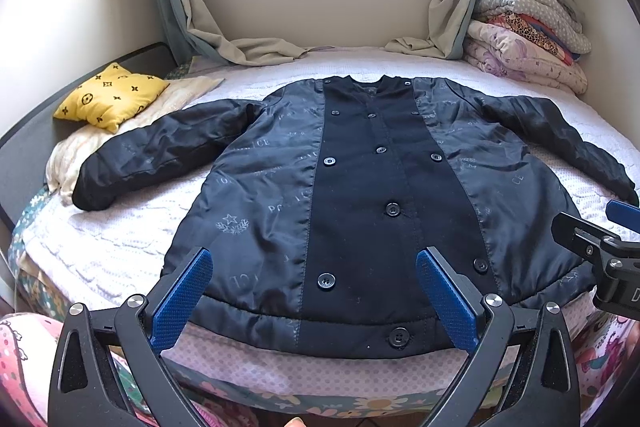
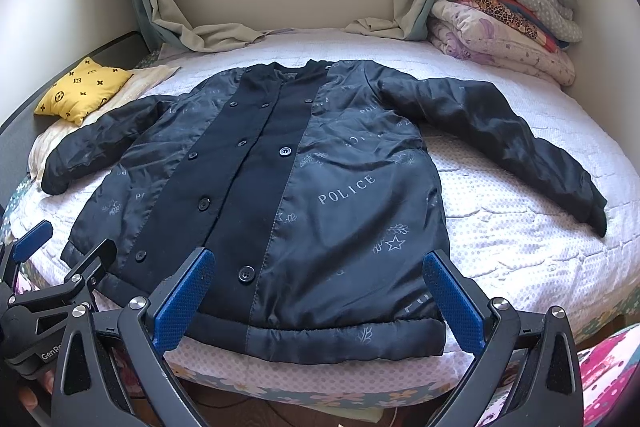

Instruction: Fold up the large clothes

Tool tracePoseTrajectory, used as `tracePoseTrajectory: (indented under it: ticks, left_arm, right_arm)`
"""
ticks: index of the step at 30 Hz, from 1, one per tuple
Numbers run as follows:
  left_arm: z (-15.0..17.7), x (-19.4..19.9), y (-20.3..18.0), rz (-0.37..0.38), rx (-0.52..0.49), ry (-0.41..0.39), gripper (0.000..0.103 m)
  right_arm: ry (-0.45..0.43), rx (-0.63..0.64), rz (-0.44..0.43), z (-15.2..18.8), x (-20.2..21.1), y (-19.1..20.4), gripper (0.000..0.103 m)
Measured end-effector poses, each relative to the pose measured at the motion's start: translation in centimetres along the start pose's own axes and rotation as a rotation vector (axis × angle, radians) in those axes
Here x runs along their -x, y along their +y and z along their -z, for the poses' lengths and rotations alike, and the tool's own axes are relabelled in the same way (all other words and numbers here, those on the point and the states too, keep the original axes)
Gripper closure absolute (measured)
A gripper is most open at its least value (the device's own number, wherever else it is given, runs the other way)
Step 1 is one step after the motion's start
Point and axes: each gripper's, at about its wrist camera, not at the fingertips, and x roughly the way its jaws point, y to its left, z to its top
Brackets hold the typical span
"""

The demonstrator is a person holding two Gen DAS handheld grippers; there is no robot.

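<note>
one jacket [image 1: 352, 195] flat, two grippers agape

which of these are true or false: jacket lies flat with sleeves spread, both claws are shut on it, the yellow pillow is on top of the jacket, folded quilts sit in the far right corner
1. The jacket lies flat on the bed, sleeves spread. True.
2. Both claws are shut on it. False: the left claw and right claw are open, holding nothing.
3. The pillow is on the jacket. False: it lies beyond the left sleeve.
4. Quilts are stacked in the far right corner. True.
</note>
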Motion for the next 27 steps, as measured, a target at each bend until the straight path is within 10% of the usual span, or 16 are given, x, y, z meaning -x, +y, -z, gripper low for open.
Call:
tracePoseTrajectory:
  ticks: [27]
  left_arm:
    - [0.06, -0.09, -0.11, -0.002, -0.004, 0.003, 0.0]
  right_arm:
    - [0.003, -0.001, -0.003, 0.06, -0.1, -0.12, 0.0]
